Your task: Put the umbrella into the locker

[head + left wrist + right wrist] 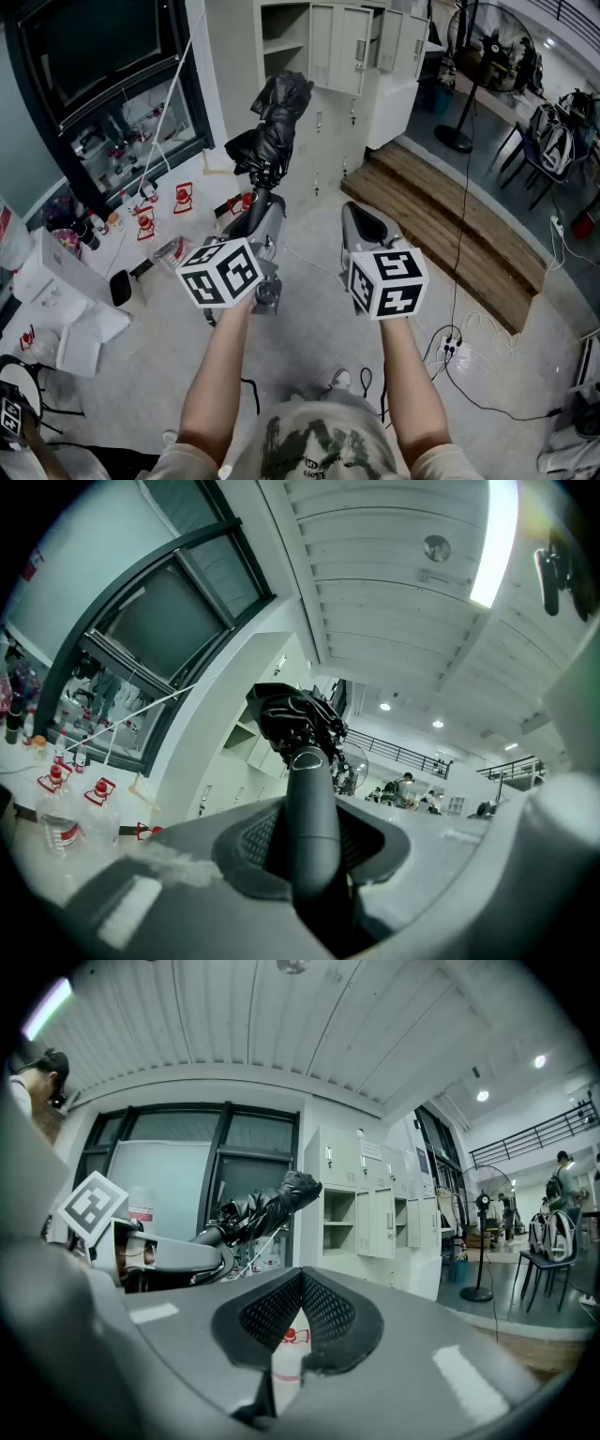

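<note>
Left gripper (263, 199) holding umbrella (273, 120), fingers clamping its handle. Right gripper (365, 219) carrying nothing, fingers together. Locker (336, 42) standing open ahead; umbrella not yet inside.

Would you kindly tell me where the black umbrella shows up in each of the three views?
Head view: umbrella above centre, rising from the left gripper.
Left gripper view: dead centre, its handle clamped between the jaws.
Right gripper view: umbrella left of centre, slanting up.
Shared landmark: the white lockers beyond it.
</note>
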{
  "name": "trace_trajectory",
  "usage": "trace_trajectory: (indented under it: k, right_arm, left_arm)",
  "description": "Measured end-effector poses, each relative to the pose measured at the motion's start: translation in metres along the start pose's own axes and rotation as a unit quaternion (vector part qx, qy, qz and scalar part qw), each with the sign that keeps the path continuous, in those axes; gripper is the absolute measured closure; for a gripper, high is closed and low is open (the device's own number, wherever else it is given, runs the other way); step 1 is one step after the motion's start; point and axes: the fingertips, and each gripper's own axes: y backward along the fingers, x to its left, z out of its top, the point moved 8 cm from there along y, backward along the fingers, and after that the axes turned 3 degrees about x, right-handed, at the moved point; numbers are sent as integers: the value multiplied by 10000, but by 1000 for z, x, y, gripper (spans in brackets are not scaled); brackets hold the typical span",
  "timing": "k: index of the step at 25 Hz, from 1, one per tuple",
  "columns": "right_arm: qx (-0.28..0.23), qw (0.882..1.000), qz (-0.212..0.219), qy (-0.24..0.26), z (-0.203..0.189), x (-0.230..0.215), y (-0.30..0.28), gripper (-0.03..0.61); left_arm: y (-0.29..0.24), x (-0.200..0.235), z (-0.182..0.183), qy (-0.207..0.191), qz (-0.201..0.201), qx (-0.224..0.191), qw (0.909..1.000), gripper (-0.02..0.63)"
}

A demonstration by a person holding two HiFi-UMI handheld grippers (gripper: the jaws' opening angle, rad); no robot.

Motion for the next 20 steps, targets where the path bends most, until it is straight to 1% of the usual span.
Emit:
trace_trajectory:
  k: [6, 12, 16, 20]
  right_arm:
    - [29, 10000, -62, -67, -3, 0, -6, 581]
    - [124, 9996, -210, -132, -12, -20, -15, 582]
    - [120, 9994, -293, -126, -13, -43, -24, 583]
    - [91, 9991, -358, -199, -14, -78, -36, 583]
  left_arm:
    - [-6, 7, -2, 66, -46, 30, 10000, 499]
    - [-32, 6, -8, 67, -150, 135, 9998, 497]
    - [-60, 3, -9, 87, -215, 187, 9996, 497]
    - [-97, -5, -11, 55, -250, 234, 9994, 497]
